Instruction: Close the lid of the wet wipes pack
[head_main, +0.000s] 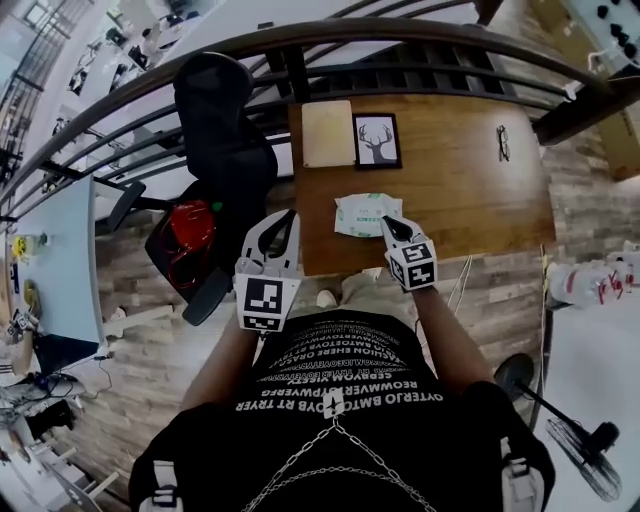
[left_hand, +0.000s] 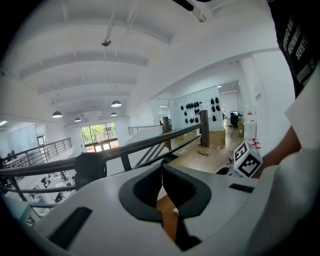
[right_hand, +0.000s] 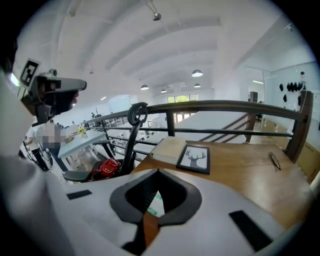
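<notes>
Now the wet wipes pack (head_main: 365, 213) is seen lengthwise along the tabletop's (head_main: 470, 190) near edge, its right end nearest the right claw (head_main: 389, 223), jaws together and empty.

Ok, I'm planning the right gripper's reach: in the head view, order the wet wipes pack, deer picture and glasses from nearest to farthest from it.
1. The wet wipes pack, just left of the right gripper, near the table's near edge.
2. The deer picture, towards the far edge, straight ahead.
3. The glasses, far off to the right.
</notes>
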